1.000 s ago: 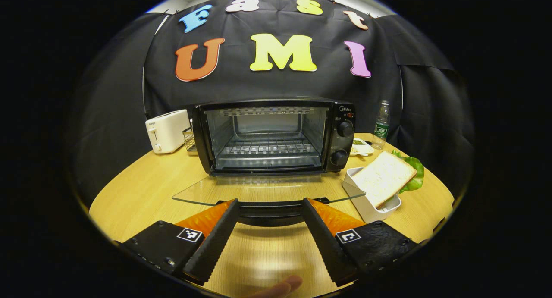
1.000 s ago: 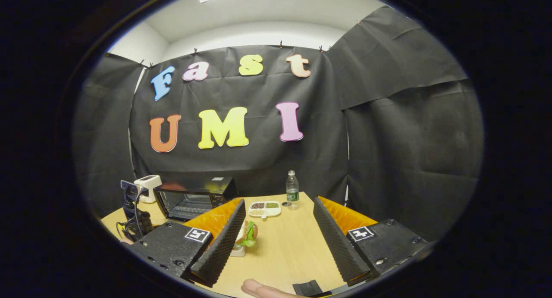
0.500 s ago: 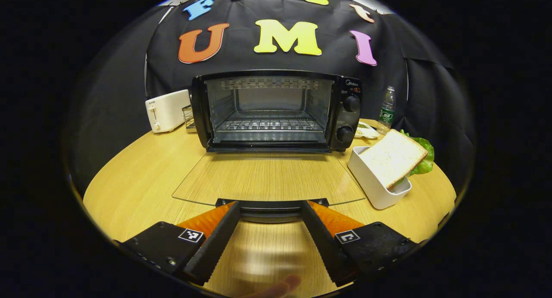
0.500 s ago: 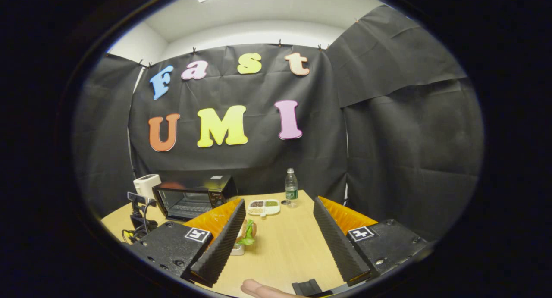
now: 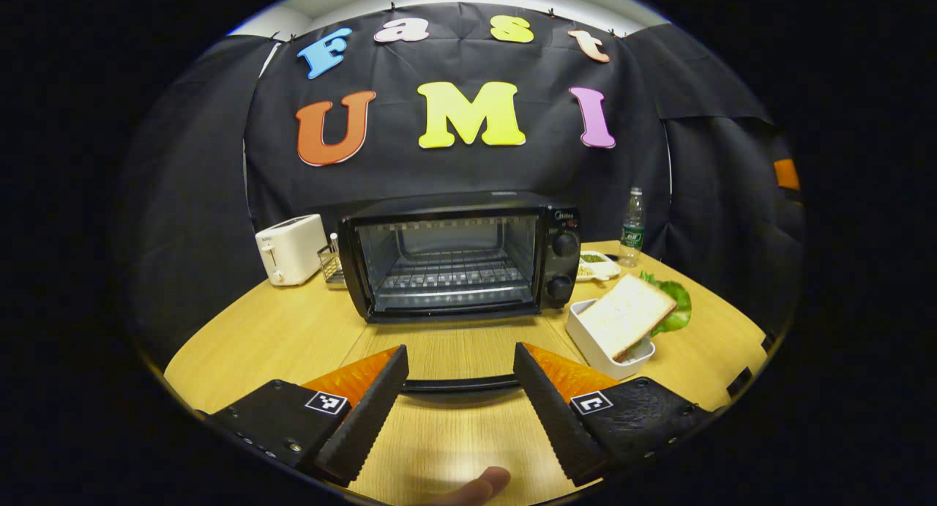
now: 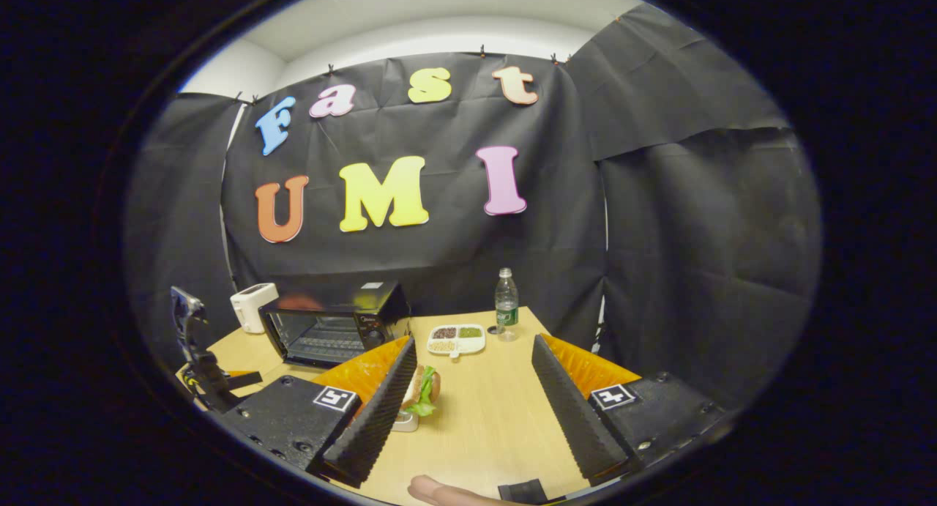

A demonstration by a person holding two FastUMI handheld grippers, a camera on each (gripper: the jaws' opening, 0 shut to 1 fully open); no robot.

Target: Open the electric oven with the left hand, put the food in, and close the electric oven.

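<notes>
With its door (image 5: 468, 345) lowered flat toward the camera, the oven (image 5: 461, 257) stands open at the back centre of the worktop (image 5: 249, 337), the rack (image 5: 450, 273) inside bare. The left hand-held gripper (image 5: 460, 367) has its fingers spread wide, one on each side of the door handle (image 5: 460, 386), and grips nothing. The sandwich (image 5: 628, 315) leans in a white tray (image 5: 594, 346) just right of the oven. A toaster (image 5: 290, 248) stands left of the oven; a snack dish (image 5: 596, 264) and a bottle (image 5: 631, 226) stand behind the tray. In the right gripper view, the right hand-held gripper (image 6: 474, 359) hangs wide open and empty above the worktop, with the sandwich (image 6: 422, 390) beside its left finger.
</notes>
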